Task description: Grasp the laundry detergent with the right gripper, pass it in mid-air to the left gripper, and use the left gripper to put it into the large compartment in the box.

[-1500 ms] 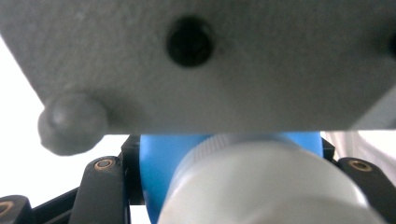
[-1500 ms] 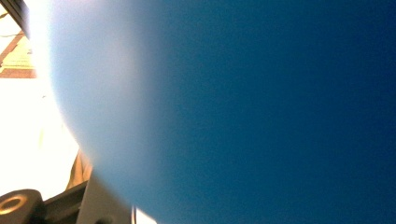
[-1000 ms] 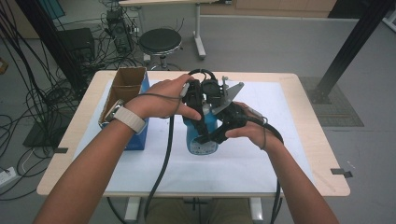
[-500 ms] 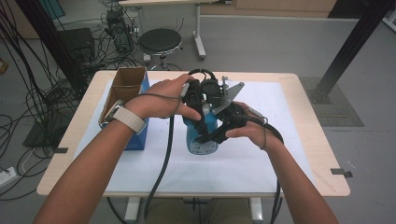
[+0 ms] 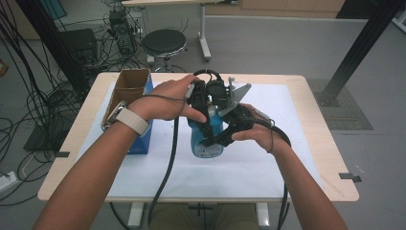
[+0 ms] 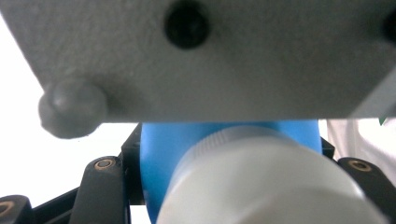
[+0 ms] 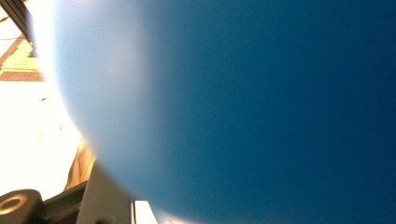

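Observation:
A blue bottle with a white screw cap stands upright on the white mat in the middle of the table. In the high view my left gripper comes down on its top, and my right gripper holds its body from the right. In the left gripper view the white cap sits between my black jaws, with the blue bottle below it and the other gripper's grey plate above. In the right gripper view the blue bottle is pressed close against the lens.
An open cardboard box sits on a blue box at the table's left. The white mat covers most of the tabletop. Beyond the far edge are a black stool, floor cables at left, and a black post at right.

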{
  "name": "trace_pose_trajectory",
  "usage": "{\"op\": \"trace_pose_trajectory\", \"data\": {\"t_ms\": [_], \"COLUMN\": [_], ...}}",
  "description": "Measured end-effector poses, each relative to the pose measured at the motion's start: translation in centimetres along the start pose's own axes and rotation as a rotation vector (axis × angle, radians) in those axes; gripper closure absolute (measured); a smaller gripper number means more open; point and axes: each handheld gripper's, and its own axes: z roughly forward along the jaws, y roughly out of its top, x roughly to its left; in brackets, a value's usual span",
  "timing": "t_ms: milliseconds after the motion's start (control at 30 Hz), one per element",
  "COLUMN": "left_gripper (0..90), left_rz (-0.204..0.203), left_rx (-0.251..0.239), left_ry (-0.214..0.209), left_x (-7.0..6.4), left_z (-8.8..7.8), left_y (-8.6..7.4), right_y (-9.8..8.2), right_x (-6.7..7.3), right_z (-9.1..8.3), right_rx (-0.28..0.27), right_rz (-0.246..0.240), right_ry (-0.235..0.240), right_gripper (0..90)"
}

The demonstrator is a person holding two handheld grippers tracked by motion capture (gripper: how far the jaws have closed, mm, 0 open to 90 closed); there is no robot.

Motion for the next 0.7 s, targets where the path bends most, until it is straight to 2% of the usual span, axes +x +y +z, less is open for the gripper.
{"op": "trace_pose_trajectory", "data": {"t_ms": [200,267,333,400,533,633,700], "left_gripper": [39.2,39.1,39.1,39.1,39.0,38.8,38.8], "left_rz": [0.002,-0.004,-0.013,-0.021,-0.037,-0.051,-0.069], "left_rx": [-0.004,0.002,-0.001,-0.010,-0.007,-0.003,0.004], "left_ry": [0.000,0.001,0.000,0.001,0.002,0.006,0.013], "left_x": [0.0,0.0,0.1,0.1,0.2,0.3,0.3], "left_z": [-0.1,0.0,0.0,-0.1,-0.3,-0.5,-0.7], "left_y": [-0.1,-0.2,-0.4,-0.6,-0.9,-1.1,-1.3], "right_y": [0.0,-0.1,-0.5,-1.0,-2.7,-3.8,-4.3], "right_x": [0.1,0.3,0.2,0.4,0.4,0.3,0.4], "right_z": [0.0,-0.3,-0.8,-1.4,-2.5,-3.2,-3.6], "right_rx": [-0.008,-0.022,-0.081,-0.093,-0.010,0.068,0.108], "right_rz": [0.003,0.027,0.031,0.068,0.125,0.180,0.197], "right_ry": [0.007,-0.013,0.007,0.013,-0.002,-0.033,-0.055], "right_gripper": [42.0,32.7,28.7,23.1,17.1,11.5,8.3]}}
